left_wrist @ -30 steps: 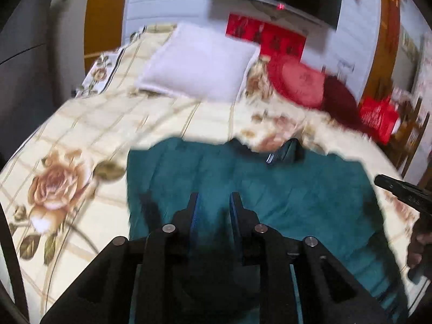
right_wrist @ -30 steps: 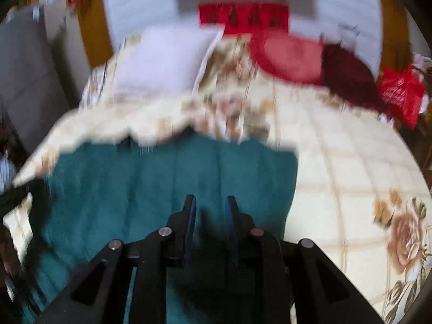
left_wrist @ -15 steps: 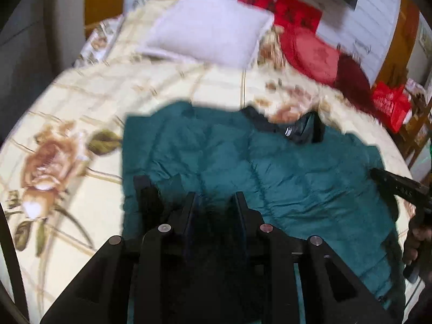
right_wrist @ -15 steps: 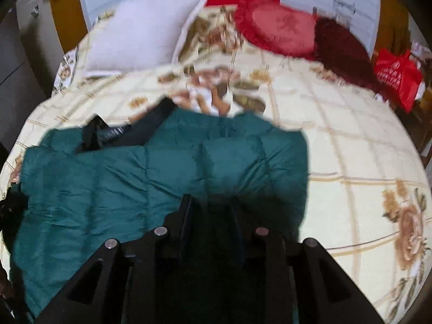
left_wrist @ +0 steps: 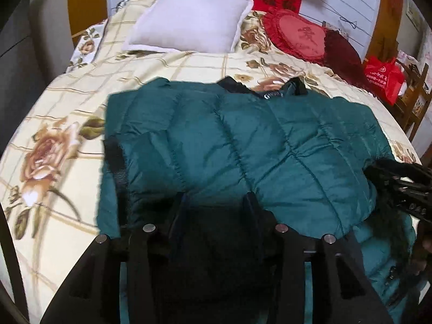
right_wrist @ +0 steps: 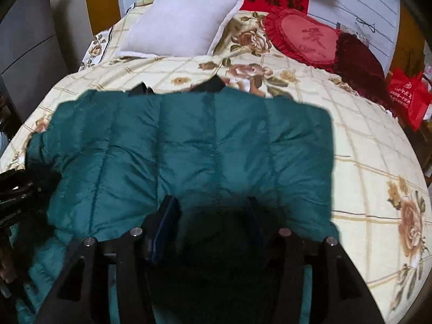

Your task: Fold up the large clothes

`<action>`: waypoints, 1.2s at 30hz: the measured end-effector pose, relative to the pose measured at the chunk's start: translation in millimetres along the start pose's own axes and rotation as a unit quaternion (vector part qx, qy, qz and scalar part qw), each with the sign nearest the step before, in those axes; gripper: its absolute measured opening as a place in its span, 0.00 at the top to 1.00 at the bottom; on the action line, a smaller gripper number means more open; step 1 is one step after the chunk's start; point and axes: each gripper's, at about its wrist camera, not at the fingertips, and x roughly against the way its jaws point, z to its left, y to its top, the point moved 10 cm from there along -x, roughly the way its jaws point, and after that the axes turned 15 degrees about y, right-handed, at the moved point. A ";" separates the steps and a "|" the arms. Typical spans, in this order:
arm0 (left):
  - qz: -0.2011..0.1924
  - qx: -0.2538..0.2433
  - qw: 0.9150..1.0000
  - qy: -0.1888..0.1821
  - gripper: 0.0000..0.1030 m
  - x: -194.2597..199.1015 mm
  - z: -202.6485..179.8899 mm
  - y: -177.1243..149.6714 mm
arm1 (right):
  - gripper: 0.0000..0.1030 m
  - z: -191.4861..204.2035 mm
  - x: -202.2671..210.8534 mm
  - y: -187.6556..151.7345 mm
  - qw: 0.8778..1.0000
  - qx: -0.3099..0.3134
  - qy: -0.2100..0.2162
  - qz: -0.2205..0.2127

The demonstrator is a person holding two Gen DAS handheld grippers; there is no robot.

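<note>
A teal quilted jacket (left_wrist: 243, 140) lies spread on the floral bedspread (left_wrist: 54, 140), its black collar (left_wrist: 270, 91) at the far side. My left gripper (left_wrist: 216, 199) hovers low over the jacket's near edge. Its jaws are opening, and the fabric lies slack between them with no pad pressing on it. My right gripper (right_wrist: 212, 205) stands over the near edge of the same jacket (right_wrist: 189, 140), its jaws opening too, wider than the left's, with loose fabric below them. Each gripper also shows in the other's view: the right gripper (left_wrist: 399, 183) and the left gripper (right_wrist: 16, 189).
A white pillow (left_wrist: 189, 19), a red heart cushion (left_wrist: 299, 35) and a dark red cushion (left_wrist: 343, 54) lie at the head of the bed. A red bag (left_wrist: 383, 78) and wooden furniture stand to the right. A grey cabinet (right_wrist: 24, 40) stands to the left.
Both grippers have sunk toward the bed. Their jaws, nearly shut on the jacket before, now stand apart, and the jacket lies flatter on the bedspread.
</note>
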 end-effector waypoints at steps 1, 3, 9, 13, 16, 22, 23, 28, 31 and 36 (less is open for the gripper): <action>-0.005 -0.001 1.000 0.011 0.72 7.2 5.0 -1.7 | 0.46 -0.2 20.4 0.0 1.000 0.007 -0.012 -0.016; -0.022 -0.001 0.999 0.043 0.72 25.4 15.7 -6.6 | 0.40 1.1 54.5 -5.4 0.999 0.014 -0.020 -0.043; -0.037 0.014 0.996 0.082 0.71 77.2 25.9 -53.3 | 0.22 6.5 135.7 -67.3 0.995 0.045 -0.043 -0.073; -0.040 0.011 0.995 0.096 0.71 103.0 25.1 -83.9 | 0.16 6.8 168.9 -111.4 0.993 0.054 -0.052 -0.086; -0.033 0.010 0.996 0.086 0.71 117.9 22.2 -106.6 | 0.15 -0.7 184.7 -137.7 0.994 0.013 -0.044 -0.098; -0.035 0.005 0.996 0.079 0.71 134.8 17.4 -131.9 | 0.15 -23.2 196.3 -168.8 0.994 0.002 -0.070 -0.081; -0.034 0.005 0.996 0.079 0.71 135.8 17.3 -134.2 | 0.15 -26.6 196.4 -172.8 0.994 0.001 -0.073 -0.079; -0.035 0.000 0.996 0.081 0.71 138.6 15.9 -140.7 | 0.15 -46.6 204.7 -188.3 0.993 -0.018 -0.087 -0.073; -0.035 -0.004 0.996 0.084 0.71 138.0 14.9 -142.0 | 0.15 -55.5 208.2 -191.1 0.993 -0.038 -0.083 -0.077; -0.031 -0.004 0.996 0.083 0.71 134.9 17.3 -143.9 | 0.15 -60.4 204.6 -192.6 0.993 -0.045 -0.081 -0.073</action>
